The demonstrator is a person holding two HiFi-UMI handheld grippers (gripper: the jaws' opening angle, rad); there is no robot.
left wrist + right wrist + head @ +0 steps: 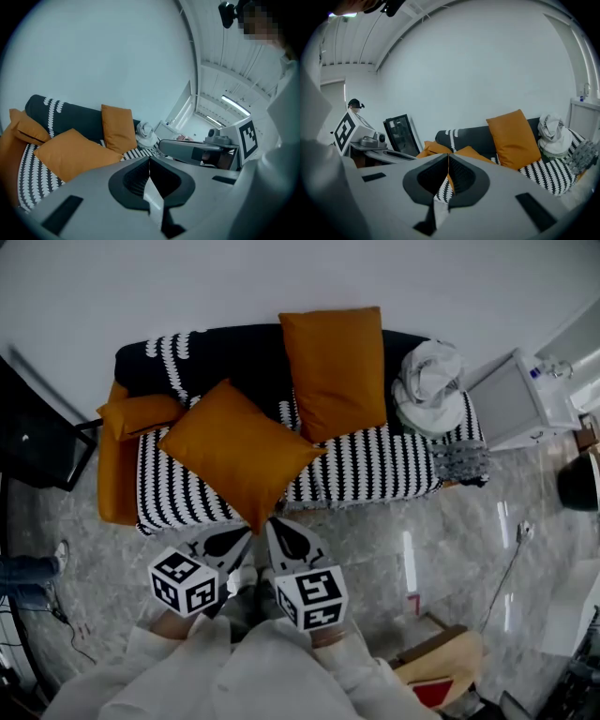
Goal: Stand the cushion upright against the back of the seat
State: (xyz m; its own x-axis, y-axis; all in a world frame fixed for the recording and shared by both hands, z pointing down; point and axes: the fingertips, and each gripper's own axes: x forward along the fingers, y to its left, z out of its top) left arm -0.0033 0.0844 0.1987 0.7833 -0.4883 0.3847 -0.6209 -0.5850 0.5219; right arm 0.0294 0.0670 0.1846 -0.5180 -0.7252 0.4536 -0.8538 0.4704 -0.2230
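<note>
**Cushion lying flat, grippers closed on nothing**

The orange cushion (239, 454) is lying flat on the striped sofa seat (375, 470). Its near corner is pointing at the left gripper (246, 534) and right gripper (275, 525) just beyond it (both are keeping their jaws pressed together, empty). A second cushion (335, 371) is leaning upright against the backrest.

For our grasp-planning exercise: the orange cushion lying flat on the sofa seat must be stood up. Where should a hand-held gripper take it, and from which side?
Probably its near corner, from the front. The flat cushion lies diamond-wise, with one thin corner reaching the front edge of the sofa seat, so jaws can pinch it without digging underneath.
</note>
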